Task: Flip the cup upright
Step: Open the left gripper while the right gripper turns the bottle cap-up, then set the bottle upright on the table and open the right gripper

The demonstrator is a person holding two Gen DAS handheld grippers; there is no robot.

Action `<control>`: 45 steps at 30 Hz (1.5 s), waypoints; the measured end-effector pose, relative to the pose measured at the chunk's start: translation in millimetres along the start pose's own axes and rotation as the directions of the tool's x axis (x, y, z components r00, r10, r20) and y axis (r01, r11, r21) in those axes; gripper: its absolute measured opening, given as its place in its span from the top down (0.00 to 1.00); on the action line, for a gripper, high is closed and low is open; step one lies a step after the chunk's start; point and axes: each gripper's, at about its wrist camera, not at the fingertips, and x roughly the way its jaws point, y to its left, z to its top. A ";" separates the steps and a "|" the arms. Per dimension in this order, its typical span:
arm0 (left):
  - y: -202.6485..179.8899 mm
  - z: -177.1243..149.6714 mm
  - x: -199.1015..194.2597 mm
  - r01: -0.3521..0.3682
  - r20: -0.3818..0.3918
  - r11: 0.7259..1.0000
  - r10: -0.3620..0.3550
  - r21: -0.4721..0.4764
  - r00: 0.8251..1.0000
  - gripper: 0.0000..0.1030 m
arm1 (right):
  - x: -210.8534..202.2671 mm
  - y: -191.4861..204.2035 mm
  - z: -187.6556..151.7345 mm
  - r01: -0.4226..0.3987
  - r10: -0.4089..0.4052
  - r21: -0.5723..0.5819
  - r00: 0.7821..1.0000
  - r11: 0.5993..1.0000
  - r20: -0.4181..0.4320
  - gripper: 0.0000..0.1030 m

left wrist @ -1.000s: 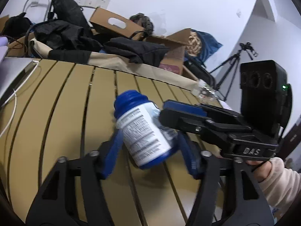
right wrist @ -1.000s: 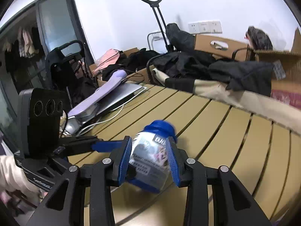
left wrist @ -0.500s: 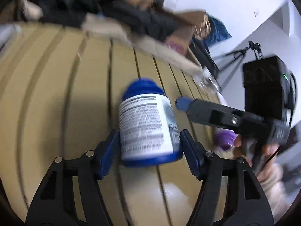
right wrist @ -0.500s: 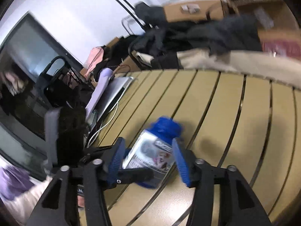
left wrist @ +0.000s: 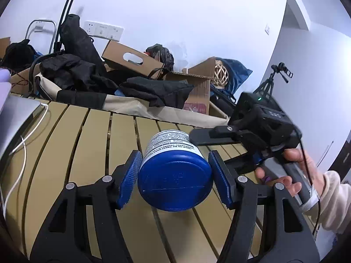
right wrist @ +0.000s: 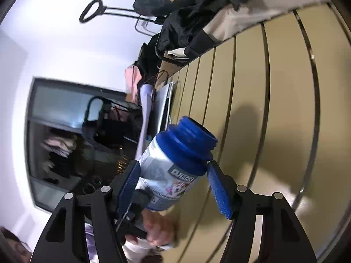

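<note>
The "cup" is a blue plastic bottle (left wrist: 175, 182) with a white printed label and an open threaded neck. In the left wrist view its flat blue base faces the camera, and my left gripper (left wrist: 174, 179) is shut on it, pads on both sides, holding it above the slatted table (left wrist: 92, 153). In the right wrist view the bottle (right wrist: 173, 168) lies tilted between the fingers of my right gripper (right wrist: 173, 186), neck up and right. The right jaws stand wider than the bottle and do not press it. The right gripper's body (left wrist: 258, 129) shows beside the bottle.
A silver laptop (left wrist: 13, 120) with a white cable (left wrist: 24, 144) lies at the table's left. Behind the far edge are black clothes (left wrist: 87, 76), cardboard boxes (left wrist: 131, 59) and a tripod (left wrist: 272, 81). A dark window (right wrist: 72, 135) is at the left in the right wrist view.
The bottle has been turned in my left gripper so its base now faces the left camera. The right gripper has rolled sideways and its jaws have opened off the bottle.
</note>
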 end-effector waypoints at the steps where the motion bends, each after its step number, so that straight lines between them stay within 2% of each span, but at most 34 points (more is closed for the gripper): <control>1: -1.0 0.5 -0.5 0.003 0.004 1.000 -0.003 -0.001 1.000 0.43 | 1.2 -0.2 -0.4 -0.009 0.009 0.007 1.000 1.000 0.006 0.29; 3: -1.0 -0.4 -3.9 0.011 0.011 1.000 -0.011 -0.001 1.000 0.43 | 3.8 -2.0 -1.4 -0.027 0.026 0.037 1.000 0.999 0.014 0.28; 4: -0.2 -1.1 -2.4 0.017 0.003 1.000 -0.017 -0.002 1.000 0.43 | 2.8 -2.4 -1.8 -0.023 0.021 0.044 0.999 0.999 0.031 0.31; 8: 2.8 -3.4 -3.0 0.035 -0.037 0.999 -0.035 -0.006 0.999 0.42 | 0.3 10.5 -7.6 0.039 -0.036 -0.046 0.997 0.998 0.070 0.33; 10: 8.5 -1.4 1.3 0.078 -0.099 0.996 -0.083 -0.049 0.992 0.41 | -0.7 27.5 -12.5 0.126 -0.109 -0.170 0.988 0.977 0.106 0.33; 11: 15.0 0.9 7.5 0.126 -0.152 0.987 -0.141 -0.101 0.978 0.36 | 0.3 43.7 -19.0 0.196 -0.163 -0.284 0.977 0.939 0.138 0.34; 12: 24.0 3.5 15.8 0.184 -0.205 0.969 -0.216 -0.163 0.955 0.36 | -0.5 53.4 -23.5 0.233 -0.186 -0.359 0.969 0.904 0.161 0.35; 14: 39.0 6.1 23.8 0.211 -0.226 0.949 -0.264 -0.234 0.938 0.41 | 2.2 77.3 -37.3 0.275 -0.201 -0.521 0.960 0.808 0.195 0.47; 16: 47.1 7.9 25.8 0.204 -0.217 0.950 -0.256 -0.238 0.942 0.43 | 5.3 89.6 -46.2 0.331 -0.240 -0.598 0.943 0.730 0.229 0.56; 17: 44.7 8.2 23.1 0.198 -0.201 0.960 -0.237 -0.196 0.950 0.43 | 6.8 94.9 -48.0 0.344 -0.251 -0.620 0.939 0.705 0.235 0.56; 18: 40.7 7.7 20.4 0.186 -0.191 0.969 -0.216 -0.163 0.958 0.43 | 7.0 95.4 -46.2 0.340 -0.252 -0.620 0.941 0.707 0.227 0.56; 19: 36.0 7.7 17.4 0.161 -0.179 0.979 -0.182 -0.126 0.967 0.43 | 7.3 94.7 -42.0 0.321 -0.251 -0.606 0.947 0.727 0.200 0.56; 21: 27.9 6.8 9.5 0.117 -0.139 0.991 -0.125 -0.066 0.982 0.43 | 6.1 88.2 -36.3 0.292 -0.251 -0.576 0.956 0.763 0.152 0.46; 22: 23.1 6.4 4.2 0.098 -0.115 0.995 -0.101 -0.027 0.988 0.43 | 7.3 86.7 -32.3 0.275 -0.245 -0.564 0.961 0.779 0.131 0.35; 23: 15.1 6.1 0.2 0.089 -0.105 0.996 -0.086 0.025 0.991 0.43 | 8.2 85.4 -29.6 0.249 -0.229 -0.556 0.968 0.793 0.107 0.32; 27: -4.7 3.1 -0.4 0.104 -0.123 0.985 -0.087 0.141 0.989 0.43 | 13.2 80.5 -25.9 0.181 -0.178 -0.510 0.982 0.841 0.055 0.30; 29: -6.7 2.1 1.5 0.103 -0.129 0.984 -0.084 0.146 0.988 0.42 | 13.3 81.6 -29.8 0.213 -0.195 -0.522 0.977 0.826 0.091 0.35; 30: -4.3 2.9 3.1 0.114 -0.139 0.985 -0.096 0.128 0.986 0.42 | 13.1 84.1 -33.8 0.245 -0.215 -0.542 0.969 0.804 0.119 0.35; 31: -1.4 2.9 5.9 0.113 -0.156 0.987 -0.094 0.113 0.983 0.33 | 12.6 88.5 -39.6 0.300 -0.249 -0.567 0.954 0.767 0.168 0.35; 32: 2.4 2.9 9.2 0.088 -0.175 0.991 -0.070 0.098 0.982 0.14 | 13.2 94.7 -46.4 0.365 -0.290 -0.602 0.931 0.710 0.223 0.36; 33: 9.0 2.3 10.9 0.055 -0.195 0.996 -0.040 0.074 0.980 0.09 | 13.0 99.5 -52.9 0.422 -0.324 -0.631 0.906 0.651 0.272 0.36; 35: 20.6 -0.1 8.3 0.004 -0.232 0.999 0.004 0.036 0.973 0.07 | 21.7 111.2 -70.7 0.551 -0.394 -0.696 0.829 0.460 0.397 0.36; 36: 26.8 -1.8 6.1 -0.032 -0.252 0.999 0.035 0.016 0.967 0.07 | 26.9 110.3 -73.3 0.572 -0.416 -0.707 0.811 0.416 0.411 0.36; 38: 35.7 -5.3 1.9 -0.148 -0.272 0.989 0.147 0.017 0.951 0.06 | 35.5 106.4 -73.0 0.599 -0.440 -0.704 0.787 0.381 0.431 0.36; 40: 41.9 -8.3 -1.9 -0.280 -0.260 0.959 0.280 0.035 0.924 0.06 | 40.8 97.2 -70.3 0.623 -0.449 -0.693 0.769 0.362 0.456 0.37; 42: 47.6 -10.7 -4.9 -0.335 -0.258 0.942 0.329 0.020 0.908 0.06 | 41.8 94.7 -66.4 0.633 -0.438 -0.679 0.765 0.373 0.473 0.37; 43: 51.6 -10.7 -4.6 -0.380 -0.265 0.925 0.370 0.011 0.891 0.06 | 40.2 93.3 -63.9 0.638 -0.440 -0.666 0.763 0.388 0.474 0.37; 45: 53.9 -11.1 -5.6 -0.417 -0.264 0.909 0.401 -0.008 0.877 0.06 | 36.6 92.6 -63.3 0.643 -0.444 -0.647 0.761 0.411 0.473 0.37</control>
